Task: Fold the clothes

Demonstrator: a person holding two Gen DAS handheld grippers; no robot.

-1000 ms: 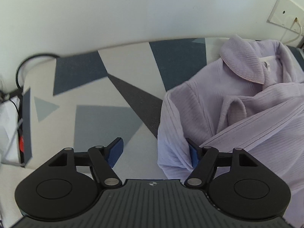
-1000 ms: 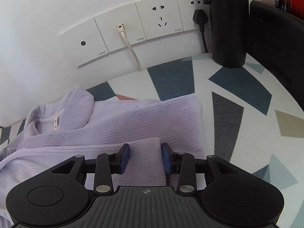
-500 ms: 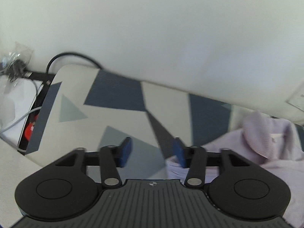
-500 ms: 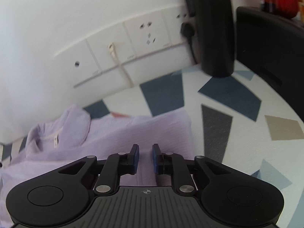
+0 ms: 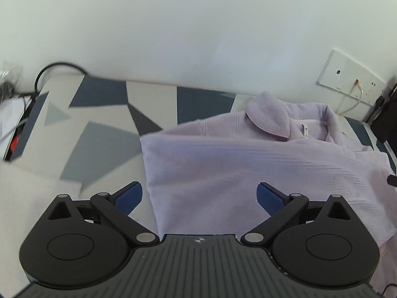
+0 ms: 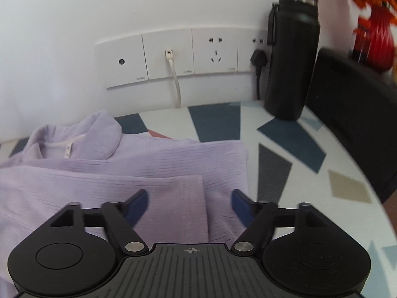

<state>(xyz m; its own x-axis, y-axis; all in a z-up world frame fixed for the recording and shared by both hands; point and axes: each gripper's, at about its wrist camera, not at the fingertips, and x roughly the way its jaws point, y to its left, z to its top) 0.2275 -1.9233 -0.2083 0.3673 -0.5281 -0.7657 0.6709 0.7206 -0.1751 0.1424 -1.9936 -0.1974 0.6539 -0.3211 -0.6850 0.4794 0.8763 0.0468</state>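
A lilac ribbed shirt lies partly folded on the patterned table, collar toward the wall. In the left wrist view my left gripper hovers over the shirt's left edge, its jaws opening wide with nothing pinched between the blue pads. In the right wrist view the same shirt shows a sleeve cuff folded across its front. My right gripper hangs above that cuff, jaws opening wide, and the pads do not press on the cloth.
Wall sockets with a white cable and a black plug sit behind the shirt. A tall black bottle stands at the back right, beside a dark chair back. A black cable and clutter lie at the table's far left.
Both grippers spread their jaws wide. The right one had been nearly shut over the cuff and has let it lie flat. The left one swung back over the shirt's left edge.
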